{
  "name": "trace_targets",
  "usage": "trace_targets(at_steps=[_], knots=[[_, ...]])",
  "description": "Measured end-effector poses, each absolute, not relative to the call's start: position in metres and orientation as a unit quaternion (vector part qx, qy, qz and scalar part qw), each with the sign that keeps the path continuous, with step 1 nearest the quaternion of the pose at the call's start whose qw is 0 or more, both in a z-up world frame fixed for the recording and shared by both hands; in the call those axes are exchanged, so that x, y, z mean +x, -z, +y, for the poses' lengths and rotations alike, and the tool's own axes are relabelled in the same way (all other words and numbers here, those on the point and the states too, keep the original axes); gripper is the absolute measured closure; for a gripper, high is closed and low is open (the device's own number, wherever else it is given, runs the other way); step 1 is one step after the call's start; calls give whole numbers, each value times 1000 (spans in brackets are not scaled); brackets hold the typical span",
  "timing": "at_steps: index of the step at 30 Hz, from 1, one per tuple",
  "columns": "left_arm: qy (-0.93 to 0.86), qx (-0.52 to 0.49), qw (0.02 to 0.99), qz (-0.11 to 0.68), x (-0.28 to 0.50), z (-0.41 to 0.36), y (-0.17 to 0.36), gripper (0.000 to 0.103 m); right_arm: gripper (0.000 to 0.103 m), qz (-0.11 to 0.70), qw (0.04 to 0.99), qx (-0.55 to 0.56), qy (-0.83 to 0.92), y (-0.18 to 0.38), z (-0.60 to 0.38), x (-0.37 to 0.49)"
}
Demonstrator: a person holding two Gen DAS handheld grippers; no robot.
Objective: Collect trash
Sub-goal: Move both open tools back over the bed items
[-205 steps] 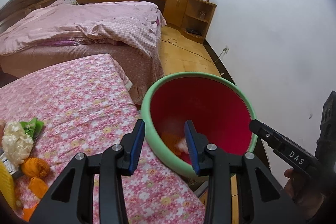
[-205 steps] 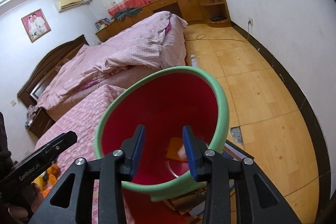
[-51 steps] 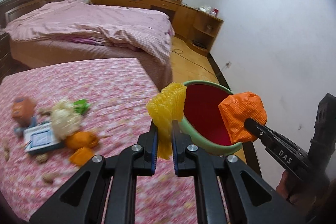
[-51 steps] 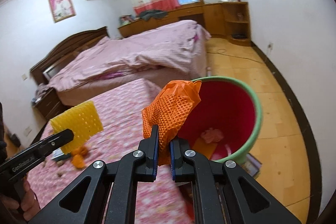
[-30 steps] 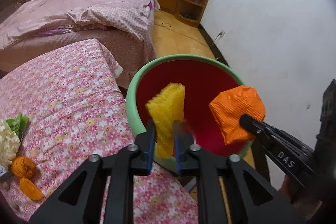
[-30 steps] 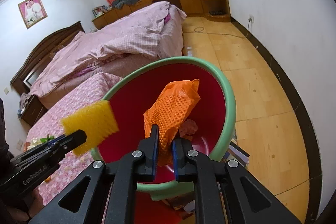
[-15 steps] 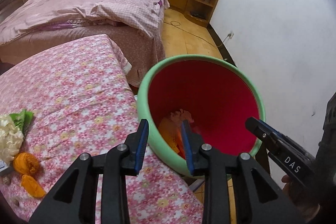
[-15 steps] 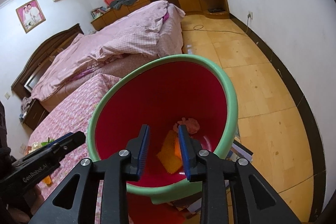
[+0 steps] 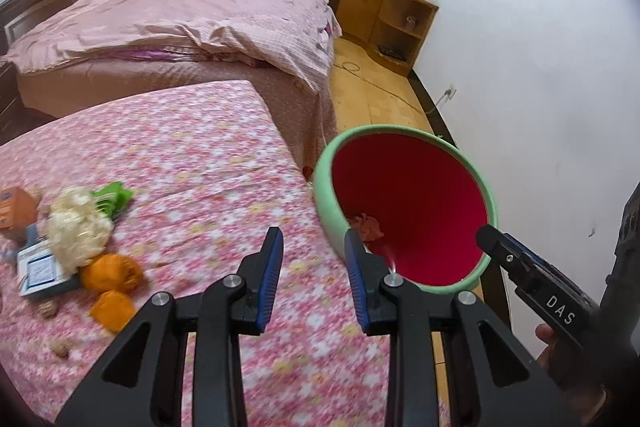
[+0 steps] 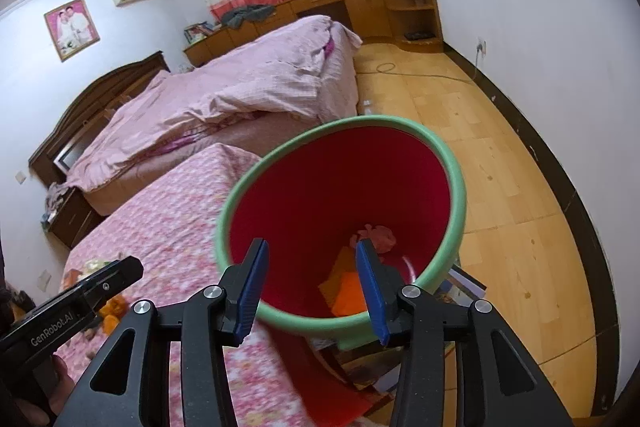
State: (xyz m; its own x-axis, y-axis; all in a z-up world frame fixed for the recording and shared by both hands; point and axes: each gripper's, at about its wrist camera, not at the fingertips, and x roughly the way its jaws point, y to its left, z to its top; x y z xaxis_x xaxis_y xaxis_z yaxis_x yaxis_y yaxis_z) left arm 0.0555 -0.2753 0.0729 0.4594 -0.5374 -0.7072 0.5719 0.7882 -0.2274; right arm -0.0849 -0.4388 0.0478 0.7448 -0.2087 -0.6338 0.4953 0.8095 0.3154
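Note:
A red bin with a green rim [image 9: 326, 195] [image 10: 456, 187] stands at the right edge of the floral table [image 9: 192, 155]. Orange and yellow foam nets [image 10: 346, 291] and a pink crumpled scrap [image 10: 380, 235] lie in it. My left gripper [image 9: 313, 275] is open and empty above the table edge, left of the bin. My right gripper [image 10: 310, 279] is open and empty over the bin's near rim. On the table's left lie a white foam net [image 9: 78, 231], two orange peels [image 9: 112, 273], a green wrapper [image 9: 112, 197], a small carton [image 9: 38, 273] and nut shells [image 9: 60, 349].
A bed with pink covers [image 9: 180, 31] stands behind the table. Wooden cabinets and shelves [image 9: 384, 15] line the far wall. A wood floor [image 10: 500, 155] with a cable runs right of the bin. Books or papers [image 10: 460, 287] lie under the bin's right side.
Both grippers opened and dropped the yellow and orange foam nets into the bin. Since then the left gripper has swung left toward the table, and both jaws have opened wider.

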Motion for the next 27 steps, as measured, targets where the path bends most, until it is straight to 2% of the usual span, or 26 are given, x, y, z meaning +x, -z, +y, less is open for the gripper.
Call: trace_targets(at_steps=[5, 16, 27], knots=[[307, 9, 864, 398, 54, -246, -80, 72, 50, 290, 911, 235, 178, -58, -417, -87], [256, -28, 882, 394, 59, -170, -82, 71, 50, 292, 923, 217, 128, -69, -367, -76], [199, -42, 895, 396, 95, -106, -74, 71, 49, 312, 920, 213, 105, -62, -336, -43]])
